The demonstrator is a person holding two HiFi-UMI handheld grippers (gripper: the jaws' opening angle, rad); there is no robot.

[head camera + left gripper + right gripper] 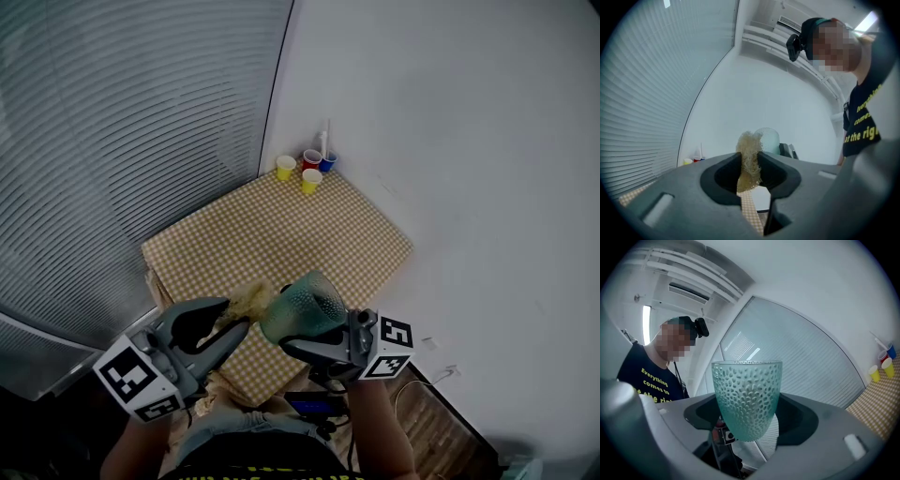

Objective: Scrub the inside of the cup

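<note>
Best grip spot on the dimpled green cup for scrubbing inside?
Lower tapered body, from the side, as the right tool holds the cup now: jaws across the round wall below the rim leave the mouth clear, facing the scrubber in the left tool.

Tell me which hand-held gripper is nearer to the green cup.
Right. The right hand-held gripper is clamped on the green cup; the left hand-held gripper sits beside it, gripping a scrubbing pad that ends by the cup's rim.
</note>
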